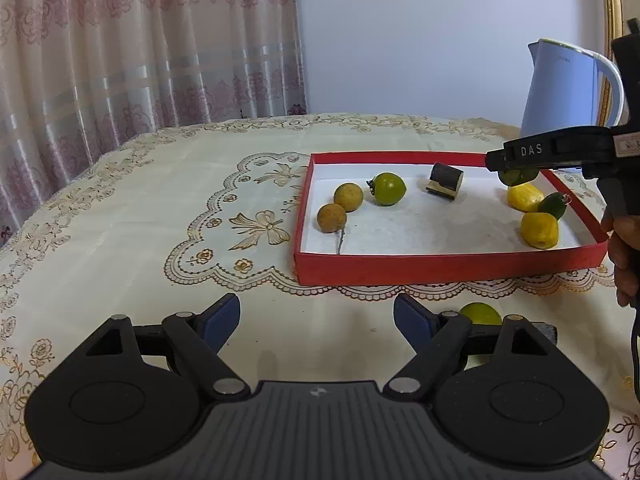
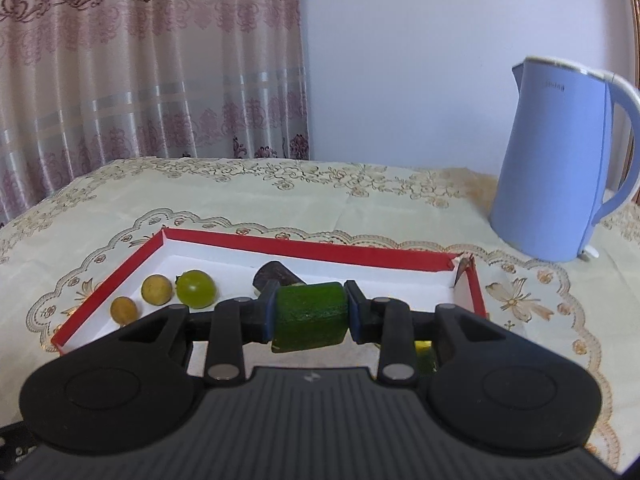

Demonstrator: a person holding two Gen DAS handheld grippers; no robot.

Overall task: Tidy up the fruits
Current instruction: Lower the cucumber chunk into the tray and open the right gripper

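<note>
A counter [image 1: 120,208] under a cream cloth with gold embroidery fills both views; its far edge meets a patterned curtain [image 1: 120,60] on the left and a plain wall on the right. The cloth left of the box is wide and bare, with open room out to the rounded counter edge.

A pale blue kettle [image 2: 560,160] stands near the far right edge, well apart from the box; small print near its rim is too blurred to read.

The shallow red box [image 1: 440,268] with a white lining lies right of centre. Its left part holds two brown round fruits [image 1: 340,208] touching each other and a green round fruit [image 1: 388,189] just beside them. A dark cut piece [image 1: 446,181] sits near the far wall. At the right end lie two yellow fruits [image 1: 538,230] with a green piece [image 1: 554,205] between them. The middle of the lining is bare.

The right gripper [image 2: 310,316] hangs over the box's right part, its jaws clamped on a dark green cucumber chunk [image 2: 310,318]. Its side reads "DAS" in the left wrist view, where a hand [image 1: 626,248] grips its handle.

The left gripper [image 1: 316,320] has its jaws spread wide with nothing between them, over bare cloth in front of the box's near wall. A green fruit [image 1: 480,314] lies on the cloth just behind its right finger.
</note>
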